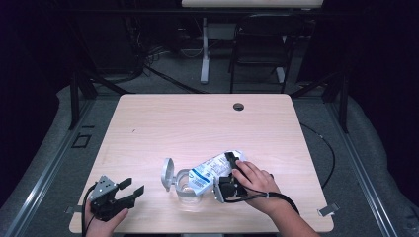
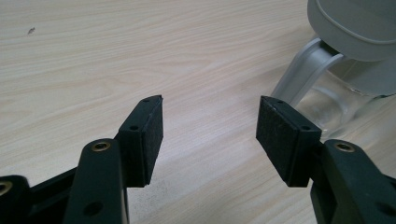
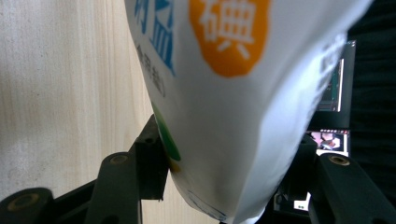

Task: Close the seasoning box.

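Note:
A white bag [image 1: 210, 170] with blue and orange print lies tilted between the jaws of my right gripper [image 1: 225, 173], its lower end over a clear container [image 1: 188, 191]. The container's grey lid [image 1: 167, 174] stands flipped open at its left. In the right gripper view the bag [image 3: 233, 93] bulges between the jaws of the right gripper [image 3: 229, 172], and the left pad [image 3: 152, 161] presses on it. My left gripper [image 1: 134, 186] rests near the table's front left corner, open and holding nothing. In the left gripper view the left gripper [image 2: 210, 126] points at bare wood, with the container [image 2: 327, 107] and lid [image 2: 355, 23] at the right.
The wooden table [image 1: 197, 118] has a cable hole [image 1: 238, 106] near its far edge. Behind it stand a dark chair [image 1: 262, 44] and a white table leg [image 1: 204, 54]. A cable [image 1: 276, 196] trails from the right gripper toward the front edge.

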`<state>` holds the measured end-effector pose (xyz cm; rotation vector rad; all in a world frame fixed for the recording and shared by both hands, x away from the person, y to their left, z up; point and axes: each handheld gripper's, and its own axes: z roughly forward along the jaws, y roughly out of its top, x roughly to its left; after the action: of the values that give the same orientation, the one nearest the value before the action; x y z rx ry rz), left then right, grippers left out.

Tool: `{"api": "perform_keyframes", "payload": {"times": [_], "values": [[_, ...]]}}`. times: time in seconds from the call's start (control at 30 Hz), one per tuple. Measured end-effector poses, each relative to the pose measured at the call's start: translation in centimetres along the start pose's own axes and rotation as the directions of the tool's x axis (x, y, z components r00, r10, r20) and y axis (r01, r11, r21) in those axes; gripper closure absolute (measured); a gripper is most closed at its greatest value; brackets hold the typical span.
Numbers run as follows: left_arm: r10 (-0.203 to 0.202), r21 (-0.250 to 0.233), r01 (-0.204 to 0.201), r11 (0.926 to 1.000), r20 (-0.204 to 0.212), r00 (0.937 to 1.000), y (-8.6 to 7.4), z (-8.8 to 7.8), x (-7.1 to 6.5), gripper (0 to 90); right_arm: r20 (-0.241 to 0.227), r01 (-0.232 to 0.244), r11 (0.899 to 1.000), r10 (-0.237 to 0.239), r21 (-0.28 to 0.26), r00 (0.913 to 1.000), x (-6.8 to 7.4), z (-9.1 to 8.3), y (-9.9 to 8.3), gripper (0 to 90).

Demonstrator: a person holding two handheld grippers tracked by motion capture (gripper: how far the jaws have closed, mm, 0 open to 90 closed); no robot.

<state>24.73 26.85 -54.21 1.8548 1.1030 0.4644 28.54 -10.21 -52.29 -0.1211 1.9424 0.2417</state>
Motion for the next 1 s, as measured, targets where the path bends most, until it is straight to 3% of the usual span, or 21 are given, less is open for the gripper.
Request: {"api": "perform_keyframes", "payload": {"times": [0.33,1.0], "values": [[0.0,-0.001,0.0,1.0,-0.003,1.0,-0.1,-0.06,0.06,41.7,0.005,0.044,0.999,-0.044,0.007,0.999,0.08,-0.09,0.31,46.3],[-0.004,0.006,0.004,1.0,0.001,1.0,-0.17,-0.13,0.05,42.1,0.021,0.081,0.996,-0.082,0.021,0.9964,-0.23,-0.36,0.78,46.6]]}}
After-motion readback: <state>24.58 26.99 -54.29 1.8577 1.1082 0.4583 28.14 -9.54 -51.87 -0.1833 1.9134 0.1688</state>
